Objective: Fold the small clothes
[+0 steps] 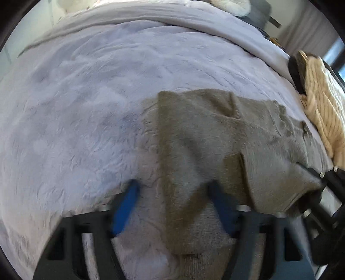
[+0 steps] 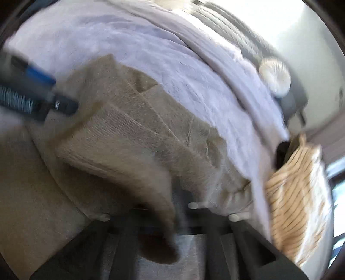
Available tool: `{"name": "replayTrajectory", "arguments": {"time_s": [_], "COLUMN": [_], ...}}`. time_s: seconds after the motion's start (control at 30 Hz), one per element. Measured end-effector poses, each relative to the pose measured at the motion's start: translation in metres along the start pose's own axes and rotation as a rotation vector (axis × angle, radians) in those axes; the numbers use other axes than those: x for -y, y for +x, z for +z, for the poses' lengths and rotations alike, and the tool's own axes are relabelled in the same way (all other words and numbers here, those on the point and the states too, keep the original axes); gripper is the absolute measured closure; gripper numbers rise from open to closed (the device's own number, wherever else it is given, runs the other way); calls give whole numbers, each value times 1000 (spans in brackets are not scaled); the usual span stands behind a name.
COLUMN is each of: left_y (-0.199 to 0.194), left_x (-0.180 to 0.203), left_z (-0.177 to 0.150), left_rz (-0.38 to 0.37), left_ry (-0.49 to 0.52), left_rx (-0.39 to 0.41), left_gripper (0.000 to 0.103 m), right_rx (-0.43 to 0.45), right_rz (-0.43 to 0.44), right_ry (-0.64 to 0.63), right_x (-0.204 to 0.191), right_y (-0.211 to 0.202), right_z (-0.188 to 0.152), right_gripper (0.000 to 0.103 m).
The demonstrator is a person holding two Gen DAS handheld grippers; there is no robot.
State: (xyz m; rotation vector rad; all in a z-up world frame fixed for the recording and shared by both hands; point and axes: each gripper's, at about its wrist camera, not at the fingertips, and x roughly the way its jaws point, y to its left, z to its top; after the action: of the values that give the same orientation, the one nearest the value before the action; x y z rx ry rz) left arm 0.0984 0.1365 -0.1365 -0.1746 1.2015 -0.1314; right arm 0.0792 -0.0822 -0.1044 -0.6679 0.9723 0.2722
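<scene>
An olive-grey knit garment [image 1: 207, 137] lies partly folded on the pale lilac bed cover [image 1: 86, 103]. My left gripper [image 1: 172, 193] is open, its blue fingers [image 1: 127, 206] straddling the garment's near left edge. In the right wrist view the same garment [image 2: 138, 133] fills the middle, blurred by motion. My right gripper [image 2: 172, 215] is shut on a fold of the garment, which hangs over it and hides the fingertips. The left gripper [image 2: 36, 94] shows at the left edge of that view, at the garment's far corner.
A cream striped knit garment [image 1: 323, 107] lies at the right edge of the bed, seen also in the right wrist view [image 2: 297, 193]. A grey sheet band [image 1: 151, 15] and white pillows run along the back. A dark object [image 1: 297, 73] sits beside the striped garment.
</scene>
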Motion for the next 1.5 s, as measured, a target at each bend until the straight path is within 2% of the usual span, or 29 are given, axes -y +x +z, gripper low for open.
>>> {"name": "replayTrajectory", "arguments": {"time_s": [0.03,0.1,0.13,0.17,0.23,0.27,0.37,0.4,0.47,0.5,0.53,0.63,0.67,0.7,0.73,0.77,0.8,0.83,0.87,0.9,0.93,1.0,1.03,1.2,1.3,1.33,1.4,1.43,1.5], "left_y": [0,-1,-2,-3,2,1,2,0,-1,0,0,6,8,11,13,14,14,15,16,16,16,12,8,5,15,15,15,16,16], "left_x": [0,3,2,0,6,8,11,12,13,14,12,9,9,7,7,6,5,5,5,4,4,2,0,-15,-23,-22,-21,-19,-18], "left_z": [-1,-1,-1,-2,-1,0,4,7,15,22,27,40,44,46,48,49,50,50,50,51,51,52,53,51,48,47,47,47,47], "left_rz": [-17,-19,-20,-20,-17,-16,-13,-9,-3,-5,-7,-32,-42,-50,-56,-61,-73,-87,-93,-99,-115,-131,-143,-132,-136,-136,-128,-124,-122], "left_ry": [9,13,16,18,29,35,45,43,44,44,38,17,10,4,1,-2,-2,3,3,1,6,17,27,73,65,65,69,70,67], "left_rx": [-8,-6,-6,-5,-4,-4,-14,-14,-9,-7,-2,-4,-6,-11,-19,-25,-29,-39,-46,-49,-53,-52,-43,-34,-58,-55,-50,-49,-47], "left_gripper": [57,57,57,57,57,57,57,57,56,49,42,42,42,42,42,43,52,63,67,75,93,93,93,93,93,93,93,93,93], "right_rx": [20,52,76,89,88,83,73,76,86,96,100,73,56,41,3,-23,-75,-100,-128,-142,-145,-132,-132,-120,-216,-219,-228,-211,-159], "right_rz": [38,120,197,270,361,434,565,578,600,614,643,777,865,915,1015,1065,1124,1143,1162,1168,1160,1135,1130,1159,1132,1135,1126,1098,1007], "right_ry": [107,321,481,672,977,1165,1483,1553,1657,1700,1721,1656,1603,1572,1516,1488,1446,1429,1414,1415,1428,1452,1466,1413,1359,1368,1352,1333,1339], "right_x": [15,50,73,98,132,148,162,164,166,166,163,144,125,113,86,69,43,30,12,1,-8,-11,-13,-26,-44,-42,-34,-19,7], "right_y": [-6,-15,-17,-17,-9,2,25,29,32,32,31,31,32,33,39,45,54,59,67,74,81,88,89,93,107,112,107,98,81], "right_z": [-1,-11,-23,-42,-83,-113,-172,-187,-207,-213,-214,-190,-169,-153,-127,-112,-88,-77,-61,-50,-40,-30,-25,11,27,31,31,26,10], "right_gripper": [97,97,97,97,96,94,91,89,71,60,60,60,60,60,59,59,59,59,60,60,60,78,97,97,96,95,82,64,44]}}
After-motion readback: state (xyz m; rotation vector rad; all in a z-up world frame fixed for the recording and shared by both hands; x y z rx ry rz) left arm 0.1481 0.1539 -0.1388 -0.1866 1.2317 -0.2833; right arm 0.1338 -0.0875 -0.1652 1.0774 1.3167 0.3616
